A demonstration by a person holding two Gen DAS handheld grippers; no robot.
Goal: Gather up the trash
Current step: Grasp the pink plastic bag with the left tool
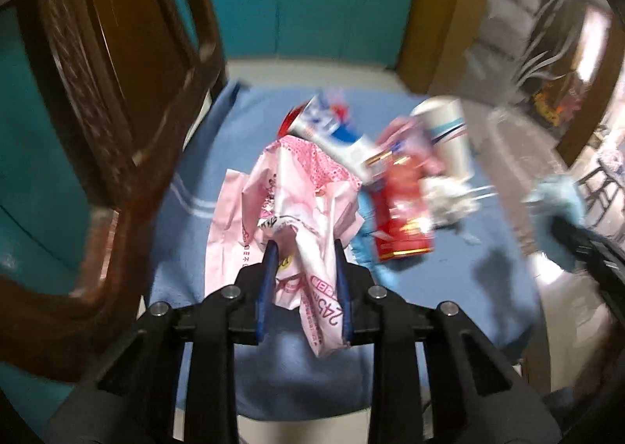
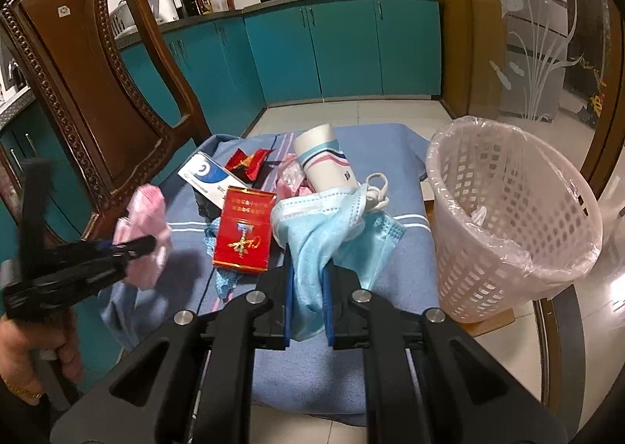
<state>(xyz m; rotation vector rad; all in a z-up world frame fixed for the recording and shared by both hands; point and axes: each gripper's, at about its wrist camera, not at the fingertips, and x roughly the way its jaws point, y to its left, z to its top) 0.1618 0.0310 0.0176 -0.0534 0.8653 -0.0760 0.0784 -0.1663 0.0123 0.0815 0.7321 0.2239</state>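
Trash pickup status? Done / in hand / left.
Done: the lined basket holds little, maybe one white scrap. In hand: left gripper clamps the pink bag; right gripper clamps the blue mask. Left: red box, paper cup, red wrappers.

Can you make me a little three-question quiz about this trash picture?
1. True or false: the left gripper holds a pink plastic bag.
2. What does the right gripper pinch? A) paper cup B) blue face mask C) red box
3. Fill in: the white basket is lined with a clear plastic ____.

Key: 1 true. 2 B, the blue face mask. 3 bag.
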